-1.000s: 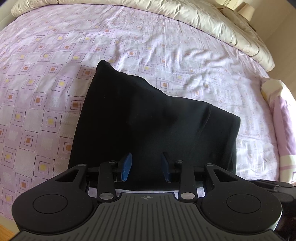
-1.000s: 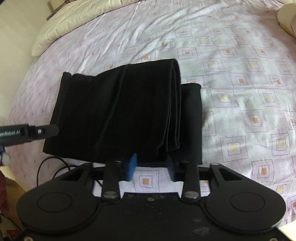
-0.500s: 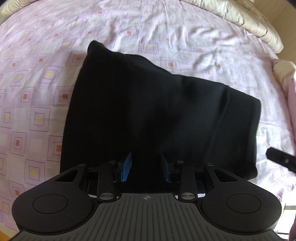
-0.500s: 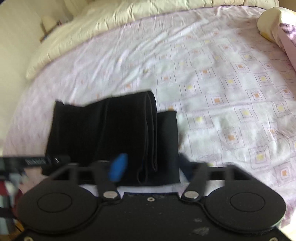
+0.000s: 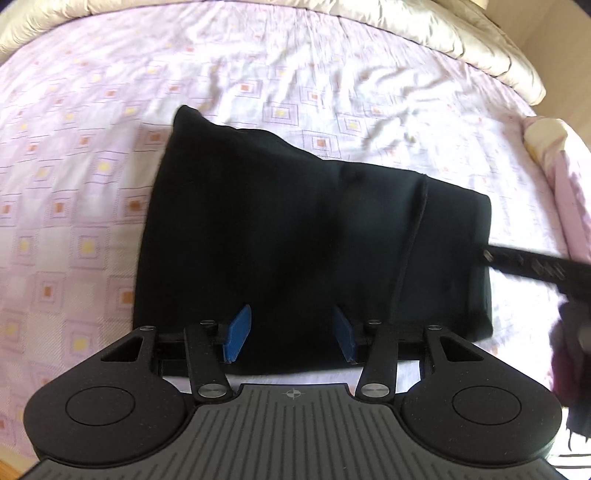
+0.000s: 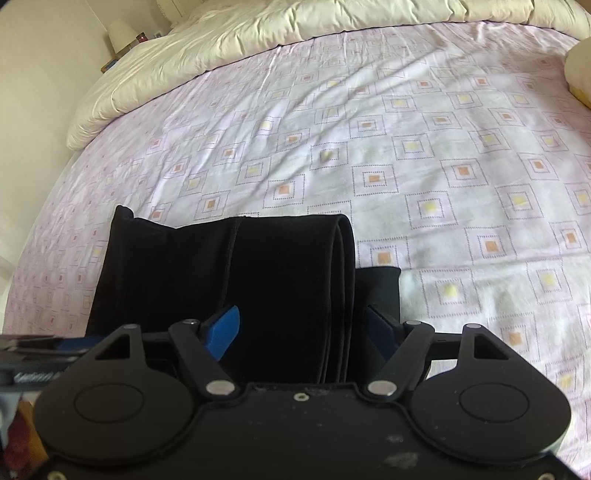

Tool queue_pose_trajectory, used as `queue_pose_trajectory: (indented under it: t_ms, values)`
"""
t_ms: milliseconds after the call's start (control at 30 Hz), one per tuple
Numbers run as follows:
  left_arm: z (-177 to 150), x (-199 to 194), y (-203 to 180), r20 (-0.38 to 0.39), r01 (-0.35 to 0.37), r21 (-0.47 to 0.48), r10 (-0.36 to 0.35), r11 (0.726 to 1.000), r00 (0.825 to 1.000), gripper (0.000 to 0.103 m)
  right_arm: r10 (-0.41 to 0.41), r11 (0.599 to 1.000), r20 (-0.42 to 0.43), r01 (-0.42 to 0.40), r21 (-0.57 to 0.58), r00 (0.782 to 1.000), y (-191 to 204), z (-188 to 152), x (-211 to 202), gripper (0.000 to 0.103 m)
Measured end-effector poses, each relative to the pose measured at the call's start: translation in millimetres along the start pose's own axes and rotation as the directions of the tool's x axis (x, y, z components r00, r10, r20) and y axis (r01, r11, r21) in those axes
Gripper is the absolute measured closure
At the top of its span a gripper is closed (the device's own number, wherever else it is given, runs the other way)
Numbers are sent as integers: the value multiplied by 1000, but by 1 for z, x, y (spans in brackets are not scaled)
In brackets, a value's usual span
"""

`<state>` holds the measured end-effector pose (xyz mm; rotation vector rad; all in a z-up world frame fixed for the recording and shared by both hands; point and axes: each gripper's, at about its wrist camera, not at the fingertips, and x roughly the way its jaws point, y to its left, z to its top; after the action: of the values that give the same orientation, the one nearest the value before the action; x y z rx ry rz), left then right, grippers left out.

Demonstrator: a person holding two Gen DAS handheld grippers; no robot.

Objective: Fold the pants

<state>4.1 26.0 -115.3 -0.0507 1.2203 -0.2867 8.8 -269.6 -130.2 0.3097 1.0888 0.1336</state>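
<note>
Black pants (image 5: 295,229) lie folded into a thick rectangle on the lilac bed sheet (image 5: 92,177). My left gripper (image 5: 290,332) hovers over their near edge. Its jaws are opening, and the blue pads (image 5: 236,330) stand apart with fabric between them, not pinched. In the right wrist view the pants (image 6: 221,280) show stacked fold layers at their right side. My right gripper (image 6: 301,332) stands wide and straddles those layers. Its jaws are closing slightly, and the pads do not press the cloth. The right gripper (image 5: 535,266) also reaches in from the right of the left wrist view.
A cream duvet (image 6: 258,40) is bunched along the far side of the bed, and a pillow (image 5: 554,155) lies at the right edge. A small lamp (image 6: 120,31) stands on a bedside table beyond the duvet. Part of the left gripper (image 6: 33,354) shows at the lower left.
My right gripper went from nearly shut to wide open and came in over the pants' folded side. My left gripper's pads spread wider. The right gripper's finger entered the left wrist view.
</note>
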Motion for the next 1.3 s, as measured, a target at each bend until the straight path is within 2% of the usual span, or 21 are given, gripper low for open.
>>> queue_pose_trajectory:
  t_ms: [67,167,233,267,300,400,533,667,833,967,1067,1200,1300]
  values:
    - [-8,-7,1,4,-15,9,15,1000,1000,57,-9,1000,-16,9,4,1000,-1,4,7,23]
    - [-13,-13,5,8,-34,6,34,999,999,57,5,1000,-26,-5,-2,1000,1,7,12,37]
    - [-15,-15,8,11,-36,-13,36,999,999,57,-12,999,-32,11,-31,999,6,7,10,60]
    - [-16,-17,7,13,-37,-23,37,999,999,57,-21,999,-40,19,-40,999,7,6,9,85]
    - [-17,-18,8,16,-36,-31,37,999,999,57,-12,999,-45,10,-40,999,7,6,6,90]
    - [-16,-19,9,24,-40,-34,40,999,999,57,35,998,-35,-37,-52,999,13,9,-15,91]
    - [-15,-23,11,36,-44,-40,46,998,998,57,12,996,-13,-13,-85,1000,19,6,-44,92]
    - [-12,-24,10,28,-53,-35,54,998,998,57,-76,997,-90,73,-39,993,3,-7,-20,90]
    - [0,-28,12,34,-65,3,65,998,997,57,-109,994,-90,111,19,990,0,-3,-14,83]
    - [21,-20,14,33,-63,57,61,996,998,57,-161,987,2,161,12,987,13,4,-34,83]
    - [43,-9,12,29,-54,94,51,994,998,57,-162,987,30,161,18,986,22,5,-41,82]
    - [74,8,6,44,-49,141,43,989,998,57,-178,984,-10,178,23,984,29,7,-25,82]
    - [94,26,5,49,-77,171,70,982,996,57,-205,977,-64,208,38,977,29,12,-5,82]
